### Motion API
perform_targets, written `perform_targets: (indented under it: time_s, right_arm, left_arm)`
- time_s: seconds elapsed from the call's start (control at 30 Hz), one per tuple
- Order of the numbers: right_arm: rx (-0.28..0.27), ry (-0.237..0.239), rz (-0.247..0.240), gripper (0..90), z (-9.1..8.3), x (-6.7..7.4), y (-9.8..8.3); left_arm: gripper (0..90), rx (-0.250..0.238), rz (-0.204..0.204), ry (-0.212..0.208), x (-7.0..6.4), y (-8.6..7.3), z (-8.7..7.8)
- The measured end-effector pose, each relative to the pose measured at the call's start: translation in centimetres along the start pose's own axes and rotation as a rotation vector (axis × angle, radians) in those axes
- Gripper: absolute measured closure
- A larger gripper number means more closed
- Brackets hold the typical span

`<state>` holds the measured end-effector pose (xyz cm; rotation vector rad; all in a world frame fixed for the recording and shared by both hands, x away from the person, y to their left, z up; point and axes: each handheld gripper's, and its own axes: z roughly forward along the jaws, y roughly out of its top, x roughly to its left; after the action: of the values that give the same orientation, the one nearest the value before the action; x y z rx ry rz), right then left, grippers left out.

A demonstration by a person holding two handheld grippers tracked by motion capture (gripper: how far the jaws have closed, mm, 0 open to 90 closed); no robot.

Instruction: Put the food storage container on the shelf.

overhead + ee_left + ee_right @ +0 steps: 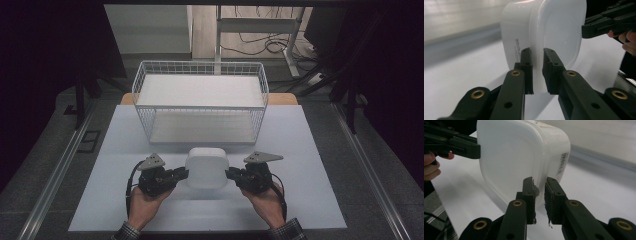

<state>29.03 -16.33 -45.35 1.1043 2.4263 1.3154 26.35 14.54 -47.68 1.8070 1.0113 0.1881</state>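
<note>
White rounded-square plastic container (pixel 207 167), low centre of frame, lid up, no clear long axis; left gripper (pixel 183 173) and right gripper (pixel 230 173) jaws nearly closed, pinching its side rims.

A pale sheet (pixel 300 150) covers the table, with a white wire basket (pixel 200 102) standing at its far edge.

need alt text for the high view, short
Two hand-held grippers, left and right, clamp the rim of a white lidded tub from either side over a white table. Behind it stands a white wire basket with two shelves.
</note>
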Motion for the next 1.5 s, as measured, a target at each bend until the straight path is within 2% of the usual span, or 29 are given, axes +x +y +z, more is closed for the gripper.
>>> perform_targets:
  time_s: [0.17,0.27,0.43,0.57,0.73,0.77,0.8,1.0,1.33,1.37,1.5]
  right_arm:
    - [-0.017,-0.012,-0.012,78.3,0.9,-0.8,1.7]
    - [-0.029,-0.019,-0.008,78.2,1.2,-1.1,2.3]
    - [-0.05,-0.04,0.0,77.7,2.1,-2.6,3.9]
    - [-0.053,-0.055,0.007,77.5,3.1,-3.6,4.7]
    - [-0.055,-0.07,0.015,77.3,4.2,-4.2,5.5]
    - [-0.055,-0.071,0.015,77.3,4.5,-4.3,5.7]
    - [-0.051,-0.078,0.014,77.3,5.0,-4.4,6.0]
    - [-0.023,-0.101,0.011,77.1,6.4,-5.1,6.0]
    - [-0.016,-0.115,0.026,76.8,7.4,-6.0,5.9]
    - [-0.021,-0.117,0.025,76.7,7.6,-6.2,6.0]
    - [-0.013,-0.108,0.042,76.1,8.1,-6.6,6.0]
  left_arm:
    - [79.3,-0.018,-0.014,-0.003,1.6,1.3,0.5]
    - [79.3,-0.022,-0.014,0.0,2.0,1.9,0.8]
    - [79.4,-0.039,-0.014,0.006,3.2,3.7,1.8]
    - [79.4,-0.047,-0.027,0.003,4.1,4.1,2.5]
    - [79.4,-0.047,-0.043,0.016,5.6,4.8,3.3]
    - [79.4,-0.045,-0.043,0.02,6.0,4.9,3.4]
    - [79.3,-0.043,-0.06,0.016,6.6,4.9,3.8]
    - [79.0,-0.021,-0.092,0.023,7.8,4.4,5.3]
    - [78.4,-0.023,-0.113,0.041,8.5,4.5,6.5]
    - [78.4,-0.02,-0.11,0.054,8.6,4.6,6.7]
    - [78.2,-0.037,-0.118,0.046,9.0,4.5,6.8]
